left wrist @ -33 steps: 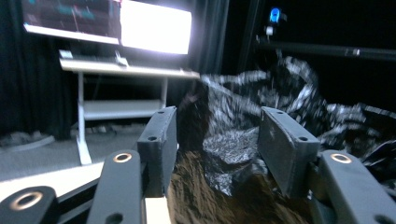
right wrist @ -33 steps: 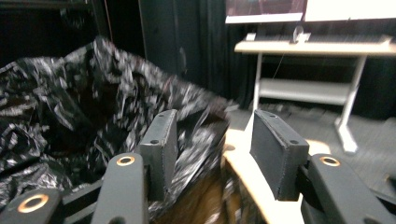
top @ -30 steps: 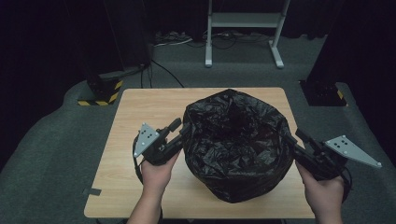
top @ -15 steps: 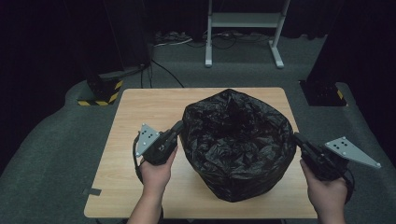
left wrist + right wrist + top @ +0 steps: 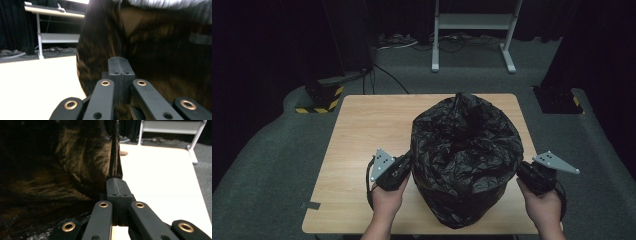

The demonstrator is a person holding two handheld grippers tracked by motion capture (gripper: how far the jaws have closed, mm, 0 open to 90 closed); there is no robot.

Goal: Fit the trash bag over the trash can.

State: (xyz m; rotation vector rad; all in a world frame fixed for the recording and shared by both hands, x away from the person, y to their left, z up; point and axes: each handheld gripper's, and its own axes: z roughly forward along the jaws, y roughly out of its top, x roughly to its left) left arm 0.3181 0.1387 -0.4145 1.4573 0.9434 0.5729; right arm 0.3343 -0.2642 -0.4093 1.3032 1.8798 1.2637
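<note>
A big black plastic bag (image 5: 466,160) stands in the middle of the bench (image 5: 362,125). The left gripper (image 5: 404,165) and right gripper (image 5: 523,172) each press their jaws together on its plastic at opposite sides, probably to lift or stretch it evenly.

Both forearms come in from the near edge, one hand on each gripper. The left gripper (image 5: 408,161) angles forward and to the right, jaws pressed together. The right gripper (image 5: 521,167) angles forward and to the left, jaws likewise closed.
</note>
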